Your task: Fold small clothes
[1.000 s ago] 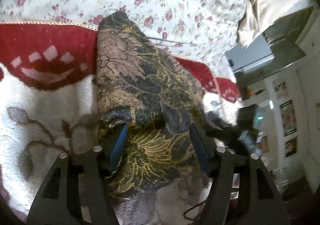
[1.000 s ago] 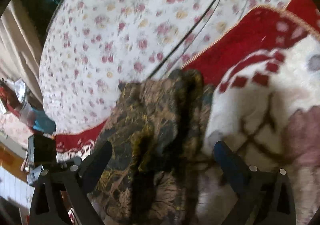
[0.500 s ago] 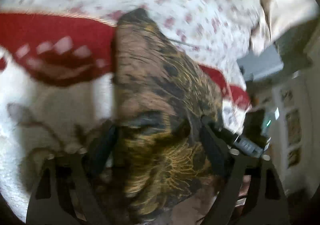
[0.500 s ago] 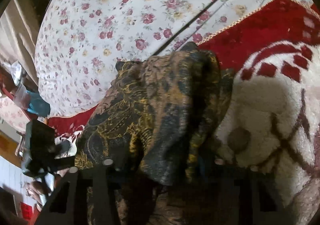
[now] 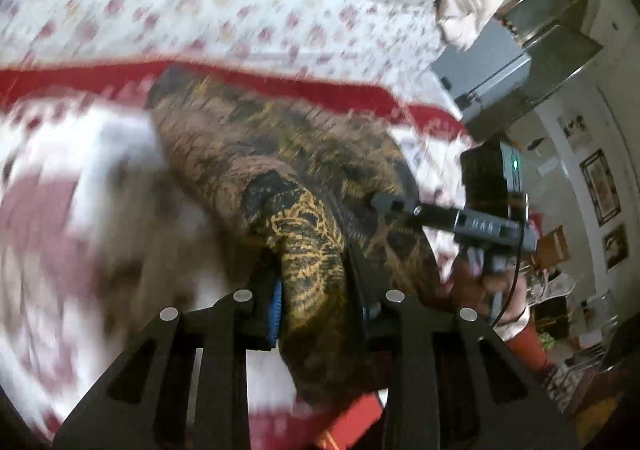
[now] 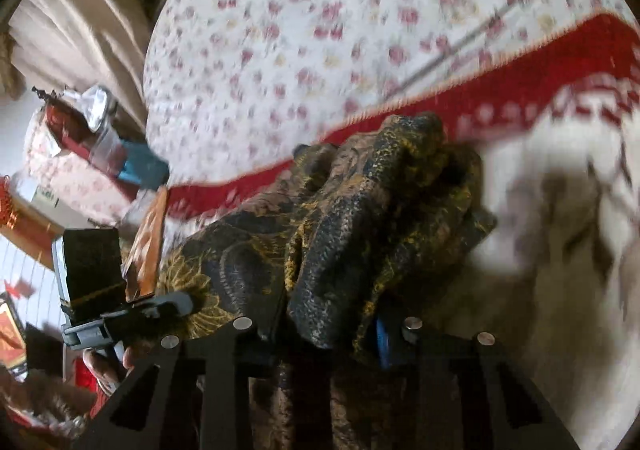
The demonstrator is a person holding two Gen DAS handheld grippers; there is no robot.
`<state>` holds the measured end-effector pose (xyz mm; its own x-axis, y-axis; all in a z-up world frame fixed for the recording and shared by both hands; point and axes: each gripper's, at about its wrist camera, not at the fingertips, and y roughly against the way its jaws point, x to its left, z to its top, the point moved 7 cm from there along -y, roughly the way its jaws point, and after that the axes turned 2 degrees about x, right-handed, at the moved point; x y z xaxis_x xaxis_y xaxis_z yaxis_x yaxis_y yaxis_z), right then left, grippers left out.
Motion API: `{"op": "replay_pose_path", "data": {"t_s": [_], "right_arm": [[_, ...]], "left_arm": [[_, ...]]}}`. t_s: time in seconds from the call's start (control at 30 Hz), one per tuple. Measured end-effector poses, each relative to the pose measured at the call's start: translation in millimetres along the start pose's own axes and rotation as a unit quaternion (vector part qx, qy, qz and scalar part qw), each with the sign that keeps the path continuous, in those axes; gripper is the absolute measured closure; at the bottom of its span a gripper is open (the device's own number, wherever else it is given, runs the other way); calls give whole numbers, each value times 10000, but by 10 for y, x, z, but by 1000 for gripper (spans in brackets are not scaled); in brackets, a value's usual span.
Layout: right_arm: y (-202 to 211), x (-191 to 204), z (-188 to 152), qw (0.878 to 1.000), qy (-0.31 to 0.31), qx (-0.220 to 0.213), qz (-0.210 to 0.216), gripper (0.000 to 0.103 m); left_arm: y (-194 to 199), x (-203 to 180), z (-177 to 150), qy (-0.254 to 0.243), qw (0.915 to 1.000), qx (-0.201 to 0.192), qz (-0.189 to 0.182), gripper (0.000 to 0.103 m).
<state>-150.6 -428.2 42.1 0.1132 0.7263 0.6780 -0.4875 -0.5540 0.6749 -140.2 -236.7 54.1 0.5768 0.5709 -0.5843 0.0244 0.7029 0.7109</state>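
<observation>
Garment (image 5: pixel 280 154): dark gold-patterned cloth, bunched on red-and-white blanket (image 5: pixel 80 154) | left gripper (image 5: pixel 312 290): jaws closing, pinching its fold | right gripper (image 6: pixel 332 326): jaws closing, cloth clamped between

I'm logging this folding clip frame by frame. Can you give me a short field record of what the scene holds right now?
garment: dark brown and gold patterned cloth, bunched, partly lifted
left gripper: jaws closing, a fold of the cloth between them
right gripper: jaws closing, a fold of the cloth between them
surface under the cloth: red and white fleece blanket
beyond the blanket: white bedsheet with pink roses
image quality: motion blur in both views
</observation>
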Motion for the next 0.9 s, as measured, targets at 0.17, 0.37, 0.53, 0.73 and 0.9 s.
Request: {"op": "replay_pose_path", "data": {"t_s": [0.17,0.37,0.53,0.73,0.9], "right_arm": [[193,-305,-233,9957,-150,-32,-915,45],[284,53,305,9901,237,-931,-1025,45],[-360,-93,543,9793,471,-367,-1933,63],[-387,-470,468,9694,694,-488,-2303,81],[-117,-466,529,9771,145,-765,-1982,81]], "left_arm": [[55,282,-320,-81,9953,69,958,76],[96,64,67,-265,9919,-590,1090,53],[-302,147,145,-207,9850,-480,1643,39],[-536,583,-16,524,9889,-485,1304,27],[-517,546,22,343,9869,-378,1530,27]]}}
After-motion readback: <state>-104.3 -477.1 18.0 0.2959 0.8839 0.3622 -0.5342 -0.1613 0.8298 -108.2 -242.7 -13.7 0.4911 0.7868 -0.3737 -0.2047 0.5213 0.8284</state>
